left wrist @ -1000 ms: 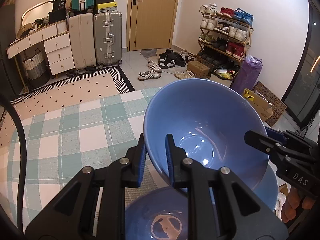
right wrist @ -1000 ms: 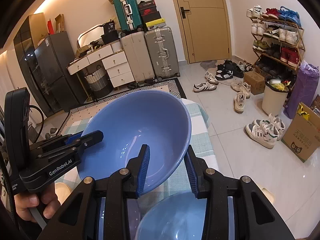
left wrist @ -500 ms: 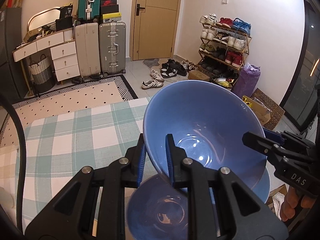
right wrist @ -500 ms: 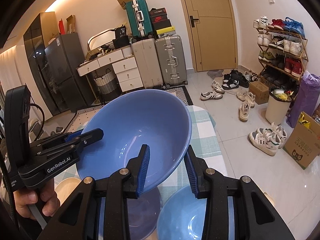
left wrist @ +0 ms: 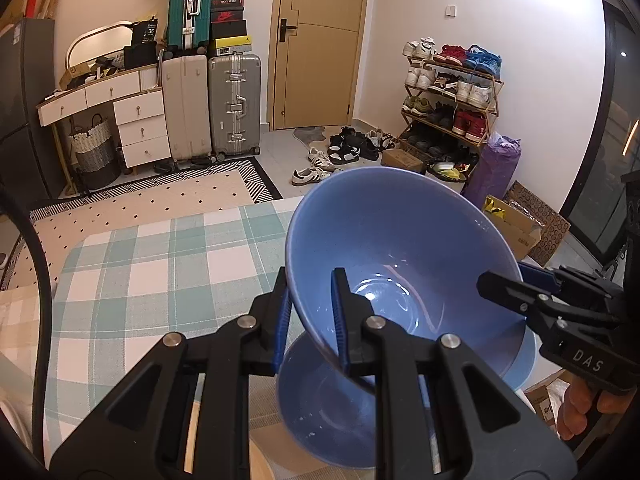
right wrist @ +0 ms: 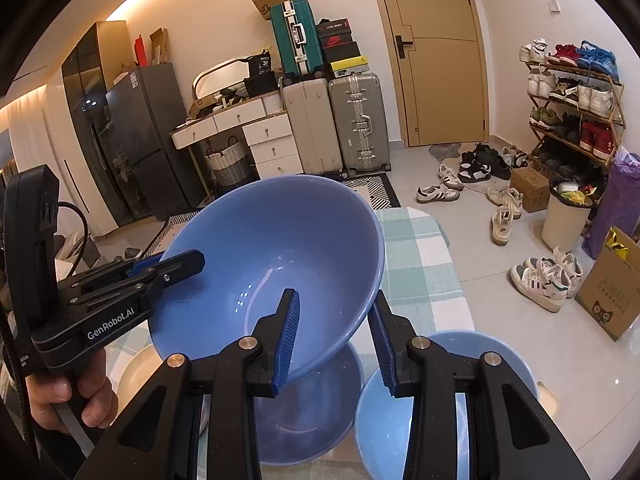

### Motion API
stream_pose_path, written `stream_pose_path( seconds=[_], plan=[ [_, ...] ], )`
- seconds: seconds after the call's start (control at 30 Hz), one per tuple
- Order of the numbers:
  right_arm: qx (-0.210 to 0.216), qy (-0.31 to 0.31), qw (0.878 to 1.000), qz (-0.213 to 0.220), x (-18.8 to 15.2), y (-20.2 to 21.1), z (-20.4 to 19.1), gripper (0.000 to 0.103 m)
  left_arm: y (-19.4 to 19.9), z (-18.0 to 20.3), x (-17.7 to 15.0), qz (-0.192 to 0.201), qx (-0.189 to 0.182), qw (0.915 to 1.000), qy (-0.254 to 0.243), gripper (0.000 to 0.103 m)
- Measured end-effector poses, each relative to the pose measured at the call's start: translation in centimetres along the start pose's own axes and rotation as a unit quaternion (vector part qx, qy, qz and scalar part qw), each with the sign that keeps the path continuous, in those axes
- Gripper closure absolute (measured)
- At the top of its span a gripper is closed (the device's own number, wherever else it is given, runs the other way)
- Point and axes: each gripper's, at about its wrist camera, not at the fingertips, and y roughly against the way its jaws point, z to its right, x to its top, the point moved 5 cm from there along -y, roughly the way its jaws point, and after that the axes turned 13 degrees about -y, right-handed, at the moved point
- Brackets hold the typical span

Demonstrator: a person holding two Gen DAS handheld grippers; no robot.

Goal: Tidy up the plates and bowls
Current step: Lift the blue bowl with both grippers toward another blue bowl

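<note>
Lowering the bowl (left wrist: 400,256) level into the lower bowl (left wrist: 328,412) works best while both grippers, left (left wrist: 308,316) and right (right wrist: 334,332), pinch its rim.

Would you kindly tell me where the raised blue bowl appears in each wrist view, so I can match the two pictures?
Left wrist view: the raised blue bowl fills centre-right, its near rim between the left tool fingers.
Right wrist view: the raised blue bowl sits centre-left, its right rim between the right tool fingers.
Shared landmark: the silver suitcase.
</note>
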Motion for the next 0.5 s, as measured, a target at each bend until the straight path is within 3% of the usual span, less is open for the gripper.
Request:
stream_pose_path(
  seconds=[0.2,0.5],
  plan=[
    [0.005,-0.004,1.0,-0.007,-1.7,0.2,-0.4,0.066,4.0,0.2,-3.0,0.001,0.002,1.0,-0.006,0.087],
    [0.011,-0.008,1.0,-0.021,-4.1,0.0,0.1,0.066,6.1,1.8,-6.7,-0.009,0.0,1.0,0.001,0.087]
  ],
)
